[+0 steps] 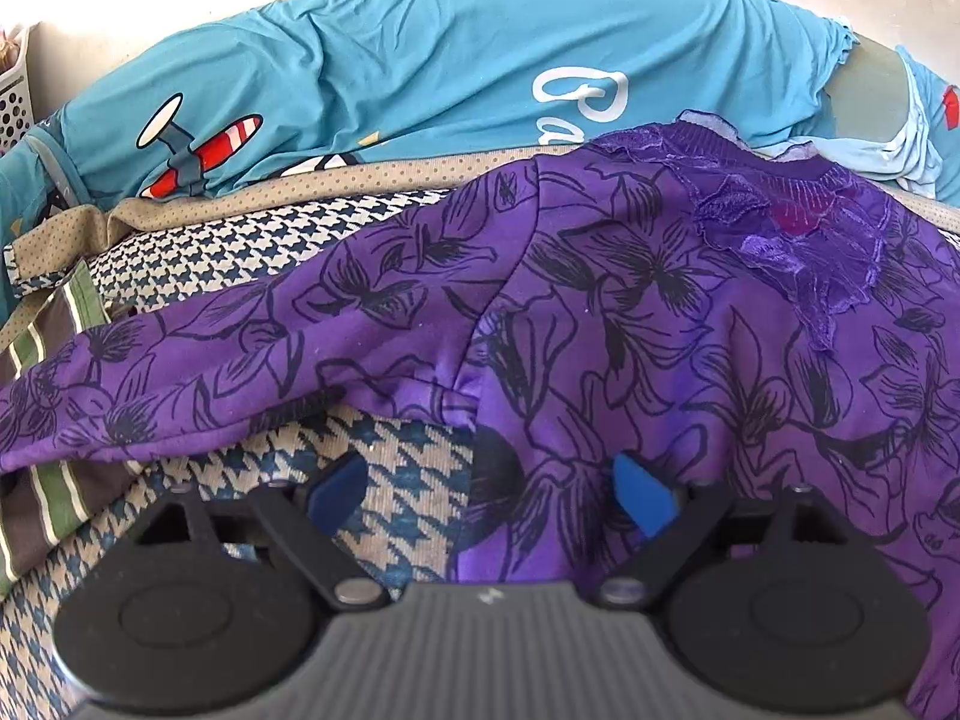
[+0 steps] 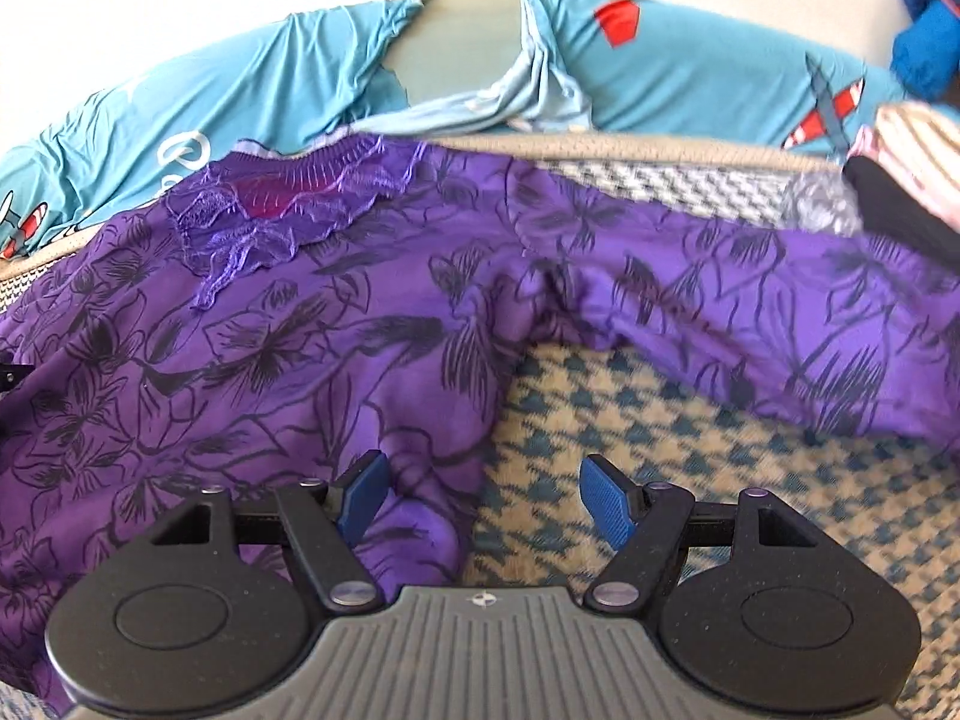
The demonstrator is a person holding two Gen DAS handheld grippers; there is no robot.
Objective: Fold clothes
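Purple top under open left hand-held gripper

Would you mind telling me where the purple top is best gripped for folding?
Probably at the purple top side edges below each sleeve, coming from the near hem side: the left gripper and right gripper already straddle those edges, which lie flat on the houndstooth cover.

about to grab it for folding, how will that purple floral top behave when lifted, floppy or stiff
Probably floppy: the purple top lies in soft wrinkles and its sleeve sags over the houndstooth cover. Likely light and a bit slippery, since the fabric looks thin with a slight sheen. The lace collar may snag.
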